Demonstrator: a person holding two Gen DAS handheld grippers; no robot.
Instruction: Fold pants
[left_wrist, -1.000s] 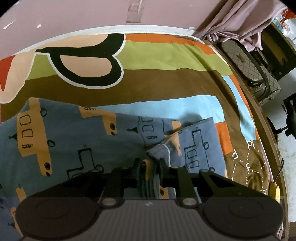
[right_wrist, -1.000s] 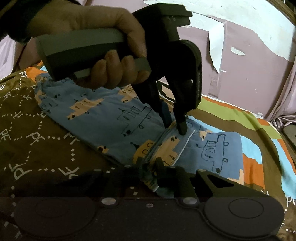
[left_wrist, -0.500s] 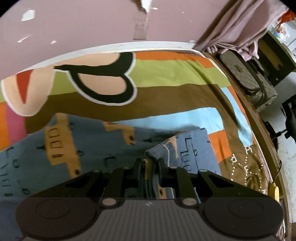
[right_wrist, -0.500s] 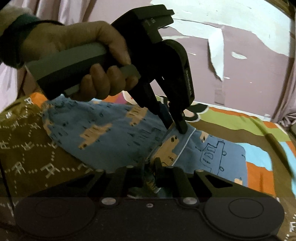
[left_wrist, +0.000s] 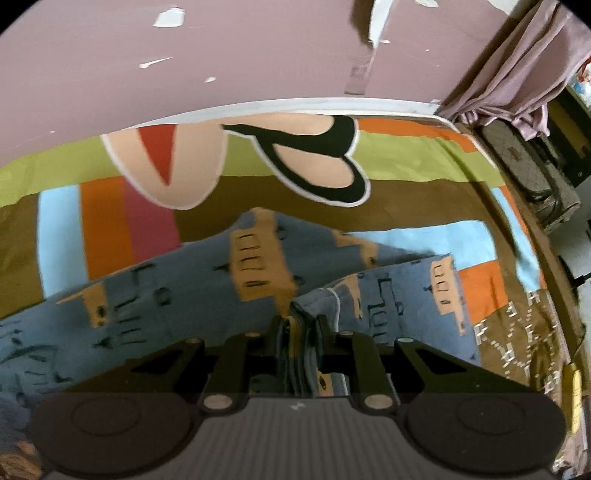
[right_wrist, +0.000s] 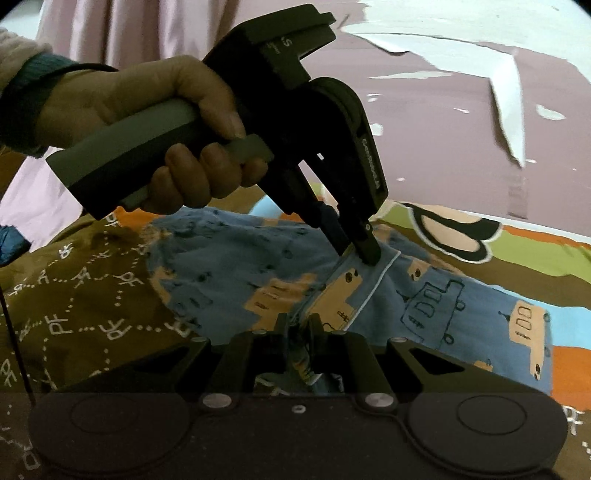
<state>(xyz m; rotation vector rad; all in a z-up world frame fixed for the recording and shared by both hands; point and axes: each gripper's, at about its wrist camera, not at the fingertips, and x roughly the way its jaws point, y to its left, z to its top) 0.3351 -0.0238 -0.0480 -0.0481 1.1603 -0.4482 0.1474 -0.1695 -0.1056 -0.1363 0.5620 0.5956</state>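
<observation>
Fold half done | ur left gripper (left_wrist: 301, 325) & right gripper (right_wrist: 297, 325) both pinch pants (right_wrist: 229, 273) end, lifted off bed (right_wrist: 74, 295) | lay it over, flatten next

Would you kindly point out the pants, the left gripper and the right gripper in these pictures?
pants (right_wrist: 229, 273): right wrist view, on the flat blue printed cloth.
left gripper (right_wrist: 356, 249): right wrist view, between its fingertips pinching the piped edge.
right gripper (right_wrist: 297, 326): right wrist view, between its fingertips on bunched cloth.

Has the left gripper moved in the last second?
Yes. The left gripper, shut on the pants, has risen: in the right wrist view it now sits higher against the wall, pulling the cloth up off the bedspread.
</observation>
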